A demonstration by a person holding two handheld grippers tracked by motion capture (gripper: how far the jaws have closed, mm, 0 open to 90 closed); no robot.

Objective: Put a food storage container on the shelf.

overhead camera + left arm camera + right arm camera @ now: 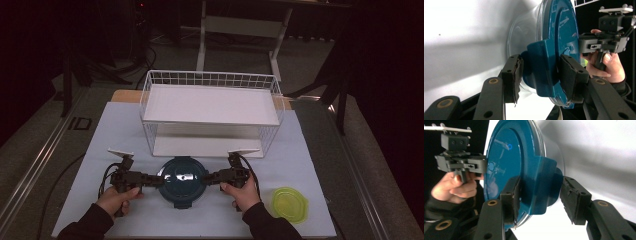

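Note:
A round clear container with a dark teal lid (184,179) stands on the white table (310,160), just in front of the wire rack. My left gripper (159,181) reaches its left side, and my right gripper (209,178) reaches its right side. In the left gripper view, the left gripper (541,75) straddles a teal lid latch (544,67), with a narrow gap at one pad. In the right gripper view, the right gripper (540,195) straddles the opposite latch (541,182), with its right pad a little off the latch. Both are open around the latches.
A white two-tier wire rack (210,107) stands behind the container, both shelves bare. A yellow-green lidded container (289,202) sits at the front right of the table. Cables trail from both grippers. Dark floor and a table frame lie beyond.

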